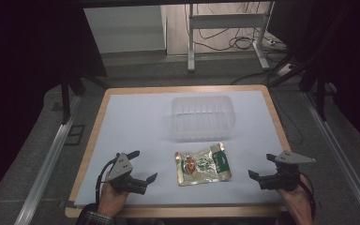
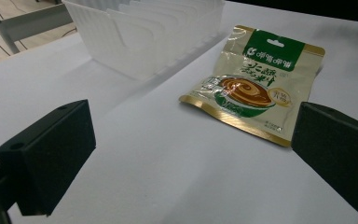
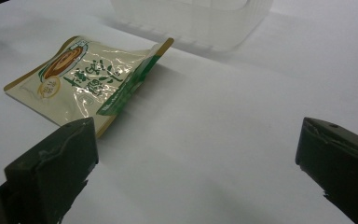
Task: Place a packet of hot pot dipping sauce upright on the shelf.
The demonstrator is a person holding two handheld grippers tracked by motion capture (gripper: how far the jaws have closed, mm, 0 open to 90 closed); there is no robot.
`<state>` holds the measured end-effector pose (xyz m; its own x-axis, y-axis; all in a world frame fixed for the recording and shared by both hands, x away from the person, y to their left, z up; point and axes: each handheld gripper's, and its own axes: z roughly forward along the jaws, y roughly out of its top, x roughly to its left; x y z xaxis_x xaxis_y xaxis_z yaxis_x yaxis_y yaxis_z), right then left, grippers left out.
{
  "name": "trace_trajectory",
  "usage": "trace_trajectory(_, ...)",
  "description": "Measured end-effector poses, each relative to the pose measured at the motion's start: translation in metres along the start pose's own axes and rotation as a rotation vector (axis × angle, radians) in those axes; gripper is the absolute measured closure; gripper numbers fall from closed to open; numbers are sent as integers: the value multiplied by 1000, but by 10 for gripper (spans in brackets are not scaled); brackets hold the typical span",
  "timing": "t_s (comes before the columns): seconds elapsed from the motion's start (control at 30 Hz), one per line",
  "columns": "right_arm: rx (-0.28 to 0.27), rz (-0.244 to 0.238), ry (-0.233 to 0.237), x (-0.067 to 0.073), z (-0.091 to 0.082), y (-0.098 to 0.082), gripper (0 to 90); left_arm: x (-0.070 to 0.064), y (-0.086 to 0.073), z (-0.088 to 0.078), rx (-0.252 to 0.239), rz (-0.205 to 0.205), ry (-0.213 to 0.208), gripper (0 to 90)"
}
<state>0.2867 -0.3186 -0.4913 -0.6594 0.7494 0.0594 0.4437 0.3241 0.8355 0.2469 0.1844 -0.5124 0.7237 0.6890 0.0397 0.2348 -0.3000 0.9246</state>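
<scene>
Here, a wooden table (image 1: 90, 140) carries a white sheet (image 1: 136, 122) that covers almost all of its top. On this sheet, a little toward the near edge and about midway between the left and right edges, a flat food pouch (image 1: 202, 164) lies face up; it is gold and cream with a green band at one end and a picture of a bowl on it. Just behind the pouch, toward the far edge, stands a clear plastic container (image 1: 203, 117) with ribbed walls, apart from the pouch by a narrow strip of sheet. The left gripper (image 1: 144, 166) is held near the near-left corner of the sheet, and its jaws stand wide apart with nothing between them; the left hand (image 1: 111, 198) holds it from below. The right gripper (image 1: 261, 166) is near the near-right corner, also with jaws spread and empty, held by the right hand (image 1: 299, 200). Both grippers point inward to the pouch, and both are well apart from it. In the right gripper view the green end of the pouch (image 3: 88, 79) curls up a little from the sheet.
</scene>
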Motion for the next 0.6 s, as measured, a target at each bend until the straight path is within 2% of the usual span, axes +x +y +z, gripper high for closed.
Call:
trace_trajectory(0.27, 8, -9, 9, 2, 6, 2, 0, -1, 0, 0, 3, 15, 10, 0)
trace_trajectory(0.37, 15, -8, 17, 3, 8, 3, 0, -1, 0, 1, 12, 5, -13, 0)
trace_trajectory(0.6, 18, -5, 36, 5, 13, 5, 0, -1, 0, 3, 19, -14, -38, 0)
